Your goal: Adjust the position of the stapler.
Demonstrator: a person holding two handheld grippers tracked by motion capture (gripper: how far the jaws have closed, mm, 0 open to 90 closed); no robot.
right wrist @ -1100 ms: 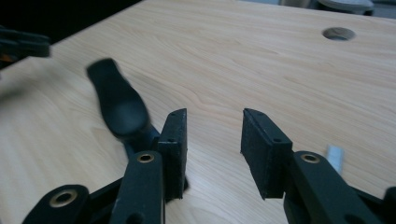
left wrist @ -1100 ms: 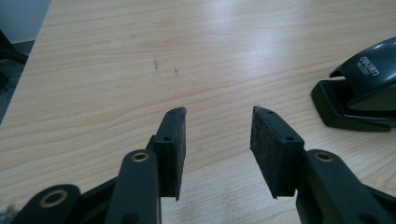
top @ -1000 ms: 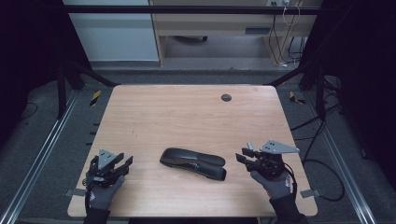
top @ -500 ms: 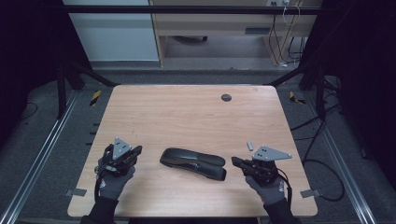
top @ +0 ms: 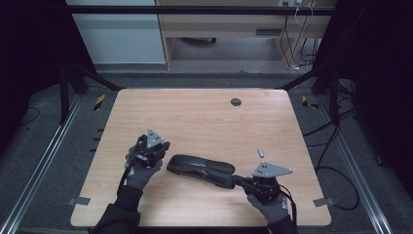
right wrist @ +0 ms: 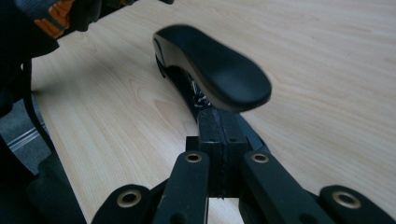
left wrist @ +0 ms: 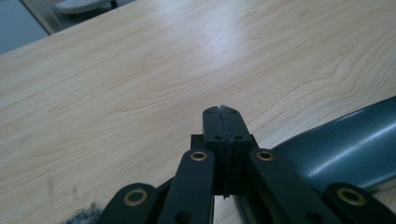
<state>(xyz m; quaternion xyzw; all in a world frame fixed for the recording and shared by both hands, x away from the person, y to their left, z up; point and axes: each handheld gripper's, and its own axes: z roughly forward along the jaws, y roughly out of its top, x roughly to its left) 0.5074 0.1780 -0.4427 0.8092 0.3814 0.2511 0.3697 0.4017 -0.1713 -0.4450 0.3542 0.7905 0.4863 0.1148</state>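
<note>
We are getting ready to work on the black stapler (top: 203,170) that lies on the tabletop (top: 195,117). It sits between our two grippers. The left gripper (left wrist: 222,112) has its fingers pressed together on nothing, with the stapler just beside them. The right gripper (right wrist: 219,116) has its fingers together too, tips right at the stapler's near end; we cannot tell if they pinch it. Next, we think we must open the fingers to grab it.
</note>
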